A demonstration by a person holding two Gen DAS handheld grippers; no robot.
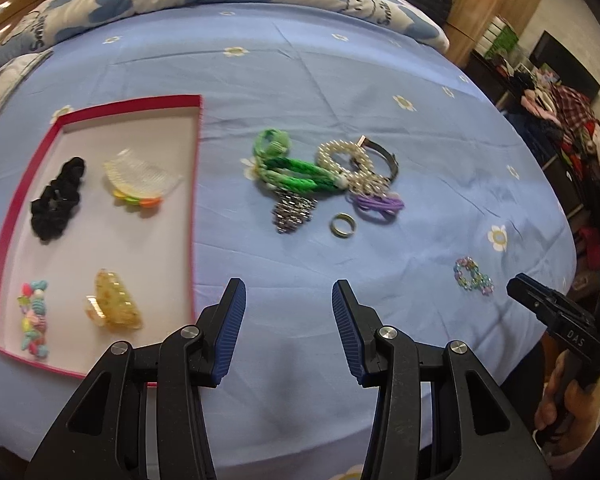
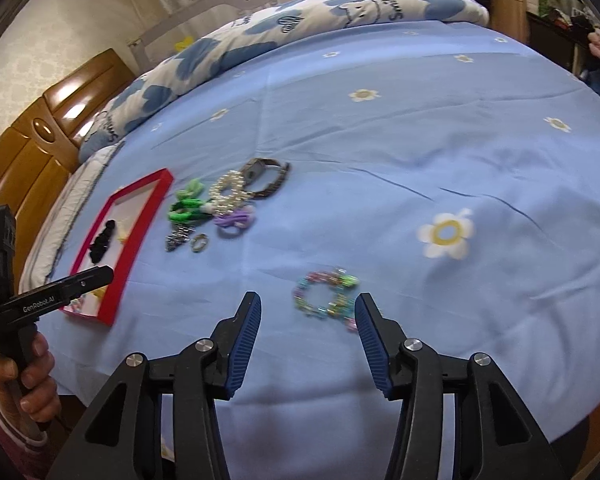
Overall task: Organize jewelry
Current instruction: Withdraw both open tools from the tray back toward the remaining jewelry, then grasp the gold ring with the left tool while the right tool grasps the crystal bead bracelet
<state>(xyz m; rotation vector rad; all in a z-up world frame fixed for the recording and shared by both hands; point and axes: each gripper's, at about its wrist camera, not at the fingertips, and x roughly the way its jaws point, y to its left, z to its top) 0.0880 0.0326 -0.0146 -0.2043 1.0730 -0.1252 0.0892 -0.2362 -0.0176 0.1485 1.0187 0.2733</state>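
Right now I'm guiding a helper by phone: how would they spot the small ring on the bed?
Find the red-rimmed tray on the blue bedsheet, then the tangled heap of jewelry beside it. Just at the heap's near edge lies the ring: a plain metal band, alone and flat, unlike the beaded, corded pieces behind it.

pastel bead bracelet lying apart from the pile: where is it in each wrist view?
Left wrist: the bead bracelet lies lower right on the sheet, well right of this tool's fingers.
Right wrist: the bracelet lies bottom centre, just ahead of this tool's open fingers.
Shared landmark: the red tray.
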